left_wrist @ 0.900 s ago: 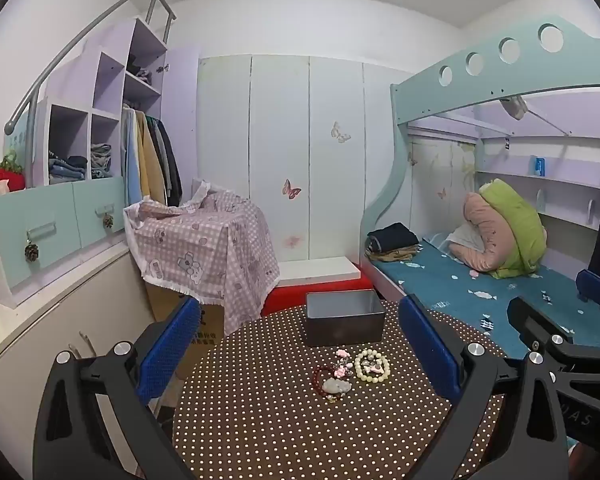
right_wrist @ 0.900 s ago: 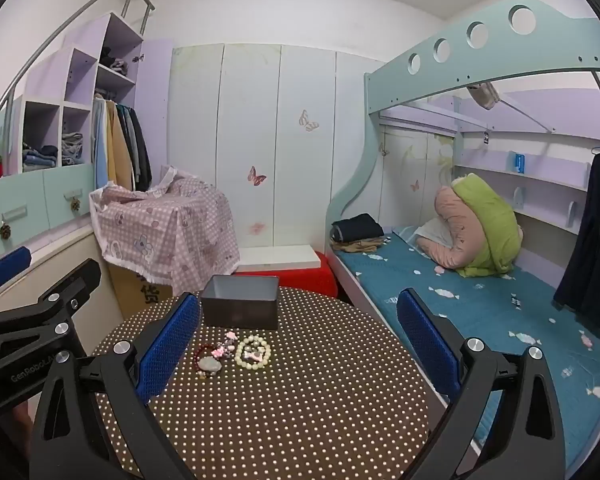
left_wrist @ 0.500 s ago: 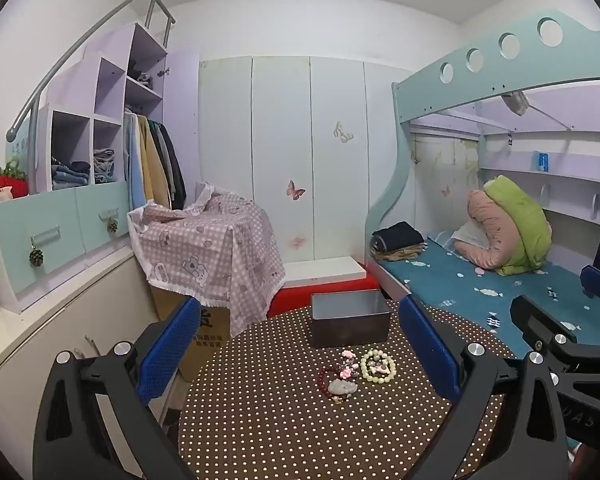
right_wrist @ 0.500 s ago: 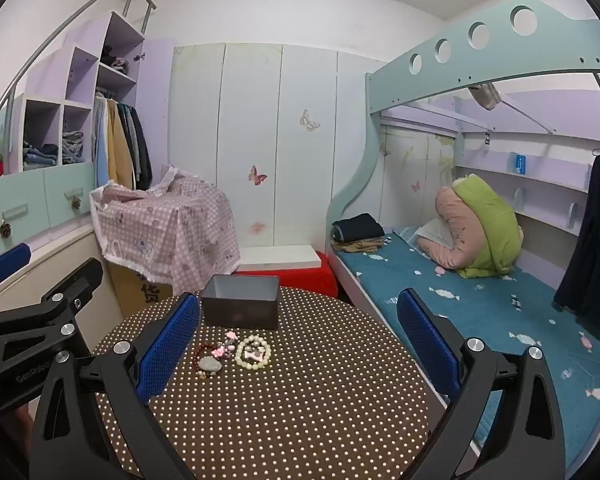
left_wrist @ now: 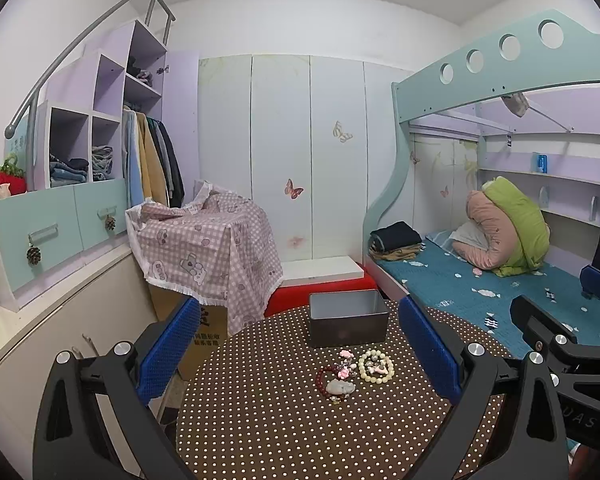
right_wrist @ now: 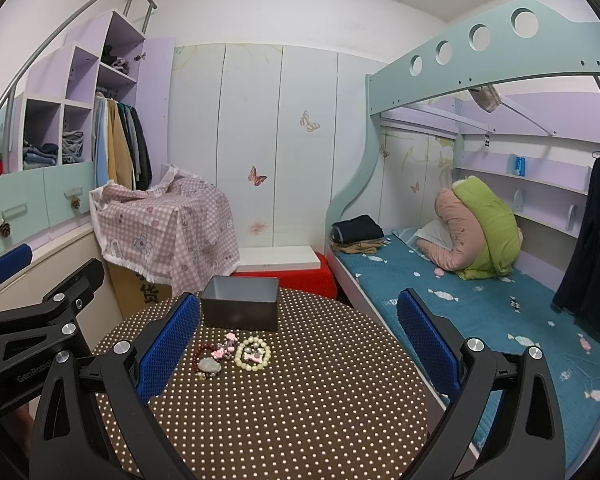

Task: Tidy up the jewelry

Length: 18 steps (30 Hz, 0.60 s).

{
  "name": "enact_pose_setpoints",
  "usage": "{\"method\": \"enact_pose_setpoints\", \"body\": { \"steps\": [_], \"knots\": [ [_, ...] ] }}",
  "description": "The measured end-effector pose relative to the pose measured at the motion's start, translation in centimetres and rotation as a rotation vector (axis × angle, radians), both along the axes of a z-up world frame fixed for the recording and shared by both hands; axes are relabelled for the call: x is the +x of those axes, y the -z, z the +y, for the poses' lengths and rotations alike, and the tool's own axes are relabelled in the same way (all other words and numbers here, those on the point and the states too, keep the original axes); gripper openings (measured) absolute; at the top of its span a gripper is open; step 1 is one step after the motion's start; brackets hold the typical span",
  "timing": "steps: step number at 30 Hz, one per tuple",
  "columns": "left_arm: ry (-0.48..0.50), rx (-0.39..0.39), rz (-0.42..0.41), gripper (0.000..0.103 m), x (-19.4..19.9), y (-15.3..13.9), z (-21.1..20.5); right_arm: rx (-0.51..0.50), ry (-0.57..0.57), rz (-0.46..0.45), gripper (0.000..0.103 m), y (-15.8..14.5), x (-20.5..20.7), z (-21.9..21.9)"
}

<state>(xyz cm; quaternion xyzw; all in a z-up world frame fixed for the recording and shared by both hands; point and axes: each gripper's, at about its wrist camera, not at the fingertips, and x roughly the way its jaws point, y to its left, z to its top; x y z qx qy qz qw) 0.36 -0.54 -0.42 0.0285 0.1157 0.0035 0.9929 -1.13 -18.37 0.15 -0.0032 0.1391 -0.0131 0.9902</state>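
Above the near edge of the round brown surface (left_wrist: 284, 432) with white polka dots, the left gripper (left_wrist: 300, 356) hangs with its two blue-padded fingers spread wide, gripping nothing. Beside it the right gripper (right_wrist: 298, 350) is just as wide and just as empty; each one shows at the edge of the other's view. Ahead of both, on the dotted cloth, lies a small cluster of jewelry: one cream bead bracelet (left_wrist: 376, 367), one dark red bead bracelet (left_wrist: 325, 376), one pale stone pendant (left_wrist: 341, 387), and a few pink flower-shaped pieces (left_wrist: 346, 360) whose number I cannot tell. Just beyond the cluster stands one grey rectangular metal box (left_wrist: 347, 322), open at the top. Further off are one red stool (right_wrist: 300, 280) and one bunk bed with a teal sheet (right_wrist: 460, 304).
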Motion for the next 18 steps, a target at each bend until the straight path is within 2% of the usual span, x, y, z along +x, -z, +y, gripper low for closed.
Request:
{"method": "enact_pose_setpoints", "body": {
  "steps": [18],
  "knots": [
    [0.003,-0.004,0.006,0.096,-0.11,-0.18,0.02,0.001,-0.001,0.000,0.096,0.06,0.01,-0.01]
  ]
}}
